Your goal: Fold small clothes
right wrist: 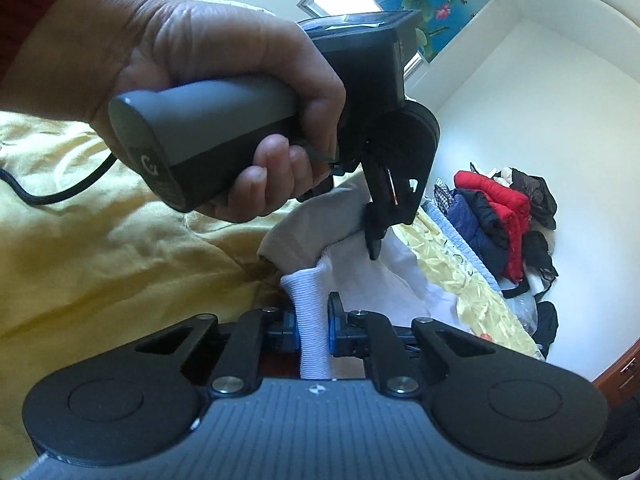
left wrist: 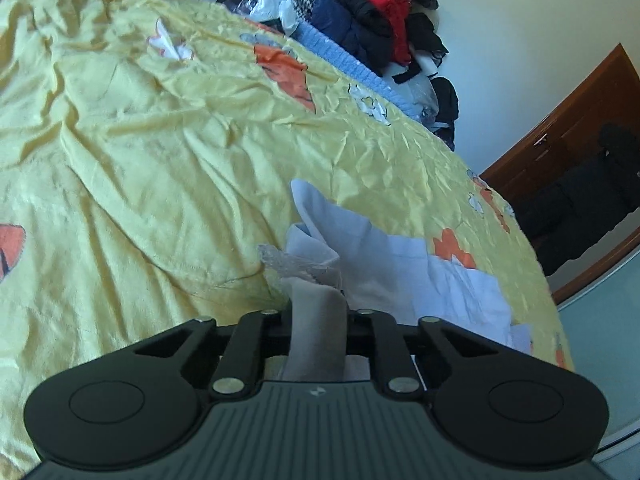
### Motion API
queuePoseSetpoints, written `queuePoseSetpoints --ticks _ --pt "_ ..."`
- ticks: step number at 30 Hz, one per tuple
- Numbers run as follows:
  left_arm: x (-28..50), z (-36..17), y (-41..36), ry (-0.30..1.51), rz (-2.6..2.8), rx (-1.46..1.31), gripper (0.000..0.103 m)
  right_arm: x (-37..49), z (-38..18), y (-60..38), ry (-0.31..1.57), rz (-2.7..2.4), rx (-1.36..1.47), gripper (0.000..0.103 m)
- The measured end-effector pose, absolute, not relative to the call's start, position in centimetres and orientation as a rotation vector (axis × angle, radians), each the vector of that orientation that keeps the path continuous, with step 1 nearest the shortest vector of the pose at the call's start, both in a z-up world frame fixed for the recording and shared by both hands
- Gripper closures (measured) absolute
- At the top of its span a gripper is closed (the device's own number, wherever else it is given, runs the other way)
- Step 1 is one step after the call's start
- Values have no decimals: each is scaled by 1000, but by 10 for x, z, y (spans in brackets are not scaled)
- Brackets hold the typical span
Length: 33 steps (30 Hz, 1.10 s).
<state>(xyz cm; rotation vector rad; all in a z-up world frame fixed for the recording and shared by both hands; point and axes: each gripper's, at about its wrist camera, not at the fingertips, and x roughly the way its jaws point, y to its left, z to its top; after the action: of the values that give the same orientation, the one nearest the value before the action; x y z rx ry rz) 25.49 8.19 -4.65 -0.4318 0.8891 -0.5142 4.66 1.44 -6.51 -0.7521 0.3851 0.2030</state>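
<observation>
A yellow bedspread [left wrist: 140,152] is filling the left wrist view, with piled jackets [left wrist: 360,12] lying at its far edge. Here your left gripper [left wrist: 316,304] is pinching a grey fold of the small white garment [left wrist: 360,248], which is lying crumpled near the bed's edge.

In the right wrist view, your right gripper [right wrist: 314,320] is clamping its ribbed white cuff, while your left hand [right wrist: 224,80] is holding the other tool just beyond. The cloth is looking light and limp, so hems are offering the surest hold.
</observation>
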Motion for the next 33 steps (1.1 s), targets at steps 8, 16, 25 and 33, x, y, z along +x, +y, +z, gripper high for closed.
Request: queuePoseSetpoints --ticks 8,16,25,33 --pt "239 -16 61 848 -432 -318 92 44 -37 -21 384 238 -479 94" --pt "224 25 26 804 -394 -237 92 31 -7 -75 347 230 -216 94" --pt "201 51 -26 747 -413 -178 93 17 6 -134 320 168 -62 94" --pt "187 59 -86 724 -476 -114 93 -7 9 -172 301 104 -5 94"
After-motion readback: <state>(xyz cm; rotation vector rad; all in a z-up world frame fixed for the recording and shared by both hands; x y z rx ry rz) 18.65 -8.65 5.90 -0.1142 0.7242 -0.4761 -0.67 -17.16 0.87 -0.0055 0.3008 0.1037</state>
